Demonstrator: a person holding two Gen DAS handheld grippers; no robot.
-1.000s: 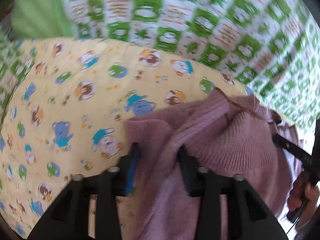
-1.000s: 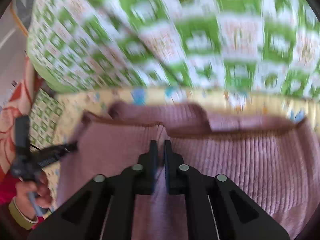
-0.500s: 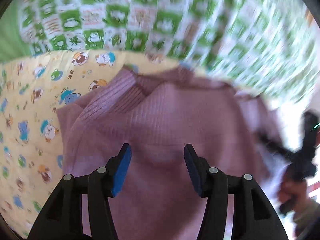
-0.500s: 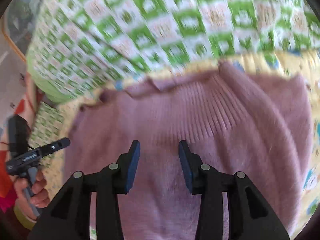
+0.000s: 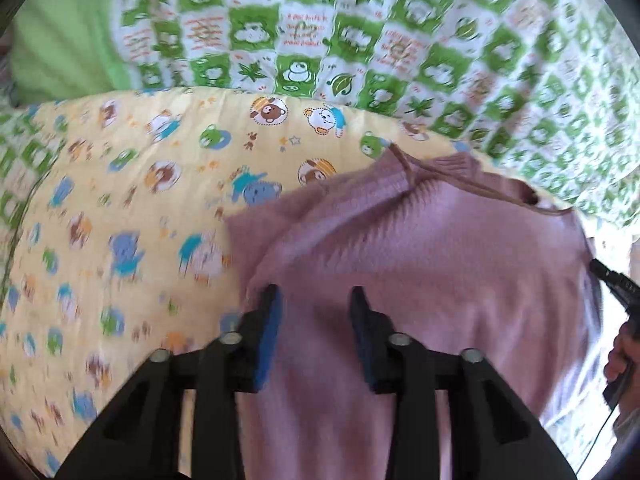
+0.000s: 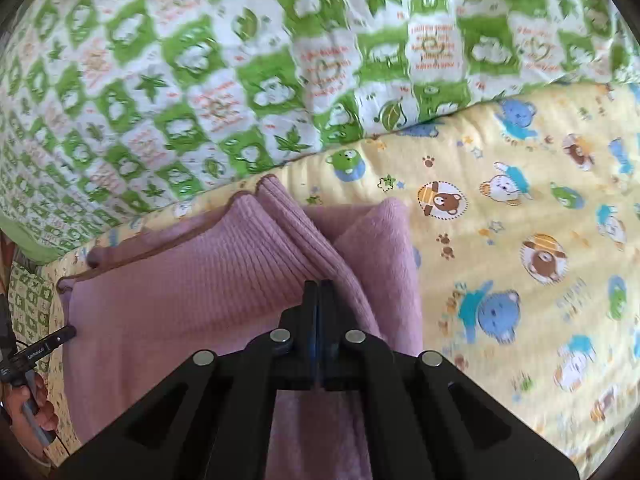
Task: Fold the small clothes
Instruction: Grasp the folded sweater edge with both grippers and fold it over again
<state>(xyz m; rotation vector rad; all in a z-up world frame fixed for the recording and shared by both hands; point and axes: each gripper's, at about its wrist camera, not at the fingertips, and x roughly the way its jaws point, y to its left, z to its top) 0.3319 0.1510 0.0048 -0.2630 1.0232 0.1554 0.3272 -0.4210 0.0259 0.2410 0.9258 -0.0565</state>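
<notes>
A: Where is the purple knit garment found?

B: It is laid on the yellow cartoon-print sheet, just in front of the green-and-white checked quilt that is heaped behind it. In the right wrist view the garment is seen with a ribbed band folded across it, and its right edge is bordered by bare yellow sheet.

A: How is the left gripper seen?

B: Its jaws are held apart over the garment, near the garment's left edge. They have just been closing a little. Purple fabric is seen between the blue pads, but no pressing of the pads on it can be made out.

A: And the right gripper?

B: Its jaws have just been brought together and are seen closed, with hardly a gap. The tips are placed at the ribbed fold of the garment; whether fabric is pinched between them cannot be told.

A: Is anything else visible beside the garment?

B: A hand on the other gripper's handle is seen at the garment's left side in the right wrist view.
</notes>
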